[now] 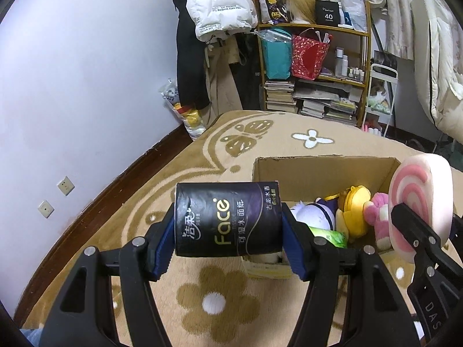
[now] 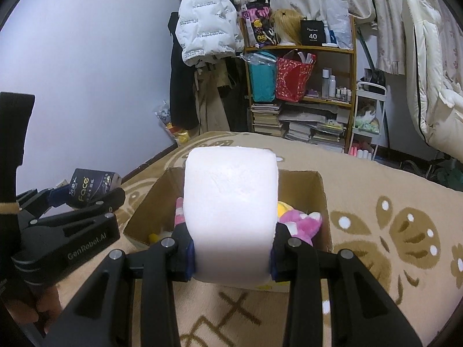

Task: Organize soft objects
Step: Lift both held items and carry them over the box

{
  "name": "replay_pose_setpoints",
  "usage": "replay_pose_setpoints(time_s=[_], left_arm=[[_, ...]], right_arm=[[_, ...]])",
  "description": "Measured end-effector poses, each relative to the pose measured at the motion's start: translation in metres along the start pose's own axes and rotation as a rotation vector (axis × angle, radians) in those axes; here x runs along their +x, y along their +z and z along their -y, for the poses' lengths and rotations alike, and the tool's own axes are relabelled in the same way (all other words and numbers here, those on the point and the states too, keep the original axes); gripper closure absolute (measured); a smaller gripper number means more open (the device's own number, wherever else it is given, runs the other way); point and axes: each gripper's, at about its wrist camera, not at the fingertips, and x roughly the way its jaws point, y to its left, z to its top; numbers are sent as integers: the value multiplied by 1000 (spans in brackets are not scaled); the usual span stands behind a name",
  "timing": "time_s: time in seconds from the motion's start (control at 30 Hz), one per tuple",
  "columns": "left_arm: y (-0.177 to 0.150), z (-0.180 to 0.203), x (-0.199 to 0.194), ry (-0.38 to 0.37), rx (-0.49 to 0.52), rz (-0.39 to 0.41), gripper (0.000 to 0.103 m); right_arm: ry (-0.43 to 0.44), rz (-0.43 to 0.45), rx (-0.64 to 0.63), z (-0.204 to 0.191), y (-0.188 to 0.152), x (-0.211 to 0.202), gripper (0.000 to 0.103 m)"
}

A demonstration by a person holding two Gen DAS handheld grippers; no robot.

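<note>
My left gripper (image 1: 228, 231) is shut on a black "Face" tissue pack (image 1: 228, 218), held above the rug just left of an open cardboard box (image 1: 318, 170). The box holds plush toys: a white and purple one (image 1: 312, 214), a yellow one (image 1: 353, 211), a pink one (image 1: 376, 211) and a green pack (image 1: 330, 235). My right gripper (image 2: 231, 245) is shut on a round pink-and-white swirl lollipop cushion (image 2: 231, 208), held over the box's near edge (image 2: 321, 202). That cushion (image 1: 419, 202) and right gripper show at right in the left wrist view. The tissue pack (image 2: 92, 190) shows at left in the right wrist view.
A beige rug (image 1: 220, 306) with flower and butterfly patterns covers the floor. A wooden shelf (image 1: 315, 66) with bags, books and bottles stands at the back, coats (image 1: 214, 14) hang left of it, a white cart (image 1: 379, 95) and bedding (image 1: 437, 72) are at right. The wall (image 1: 72, 86) is at left.
</note>
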Motion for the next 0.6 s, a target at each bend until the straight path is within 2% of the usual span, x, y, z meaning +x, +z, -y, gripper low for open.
replay_pose_setpoints(time_s=[0.6], left_arm=[[5,12,26,-30,20,11,38]], right_arm=[[-10,-41,-7,10,-3,39,60]])
